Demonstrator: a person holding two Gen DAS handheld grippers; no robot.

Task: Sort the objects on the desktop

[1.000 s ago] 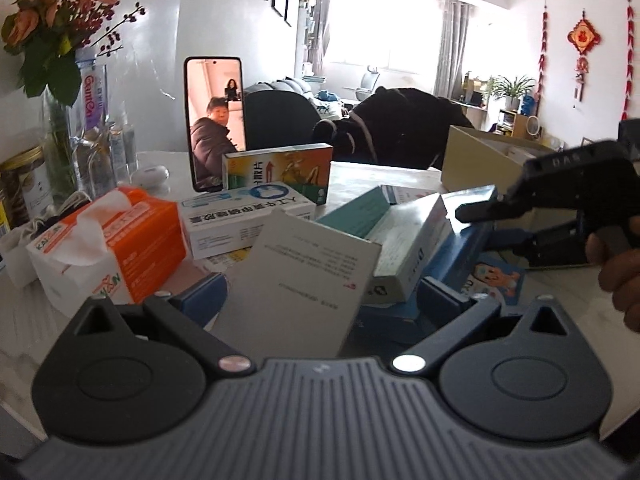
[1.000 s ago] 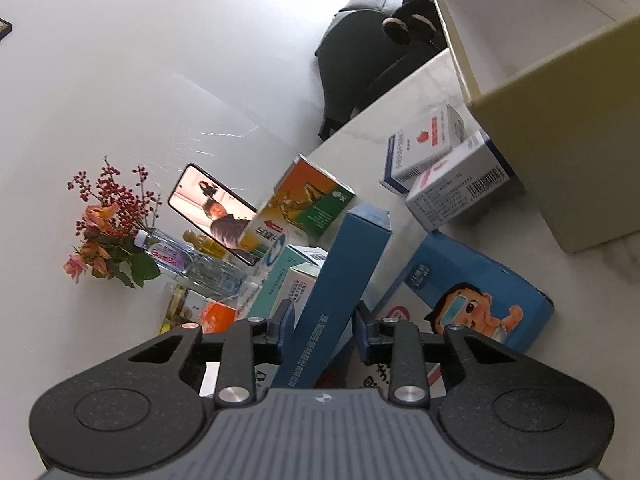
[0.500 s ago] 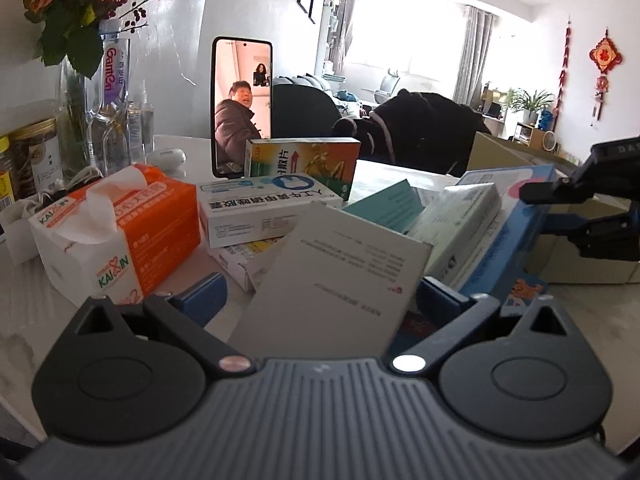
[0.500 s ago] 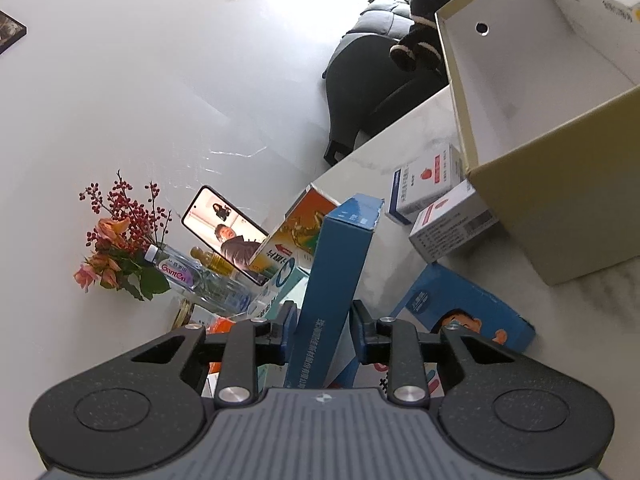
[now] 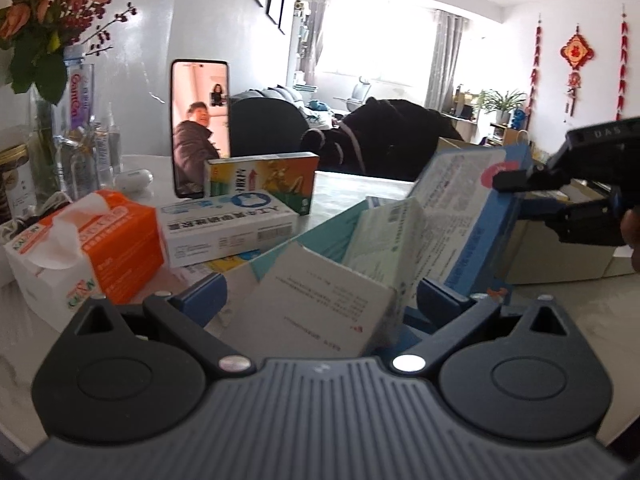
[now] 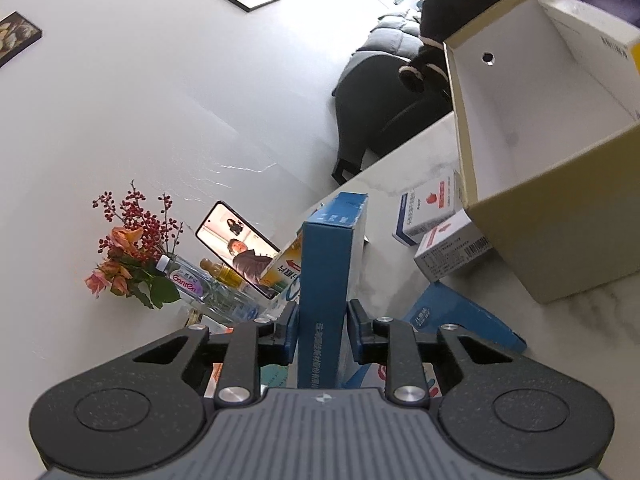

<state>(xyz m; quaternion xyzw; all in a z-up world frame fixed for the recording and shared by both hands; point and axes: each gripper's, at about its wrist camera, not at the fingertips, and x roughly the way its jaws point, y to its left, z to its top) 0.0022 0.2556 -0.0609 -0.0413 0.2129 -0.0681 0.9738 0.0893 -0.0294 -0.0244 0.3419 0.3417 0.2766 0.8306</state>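
Right gripper [image 6: 322, 330]: jaws closing on the tall blue box [image 6: 330, 280], pads pressed to its two narrow sides; the box stands up between them.
Left gripper [image 5: 320, 300]: jaws spread wide, a white leaflet-printed box [image 5: 316, 304] between them; contact cannot be told.
Blue box position: lifted above the medicine boxes, left of the open cardboard box [image 6: 560, 232].
Far left: orange tissue pack [image 5: 92, 248].
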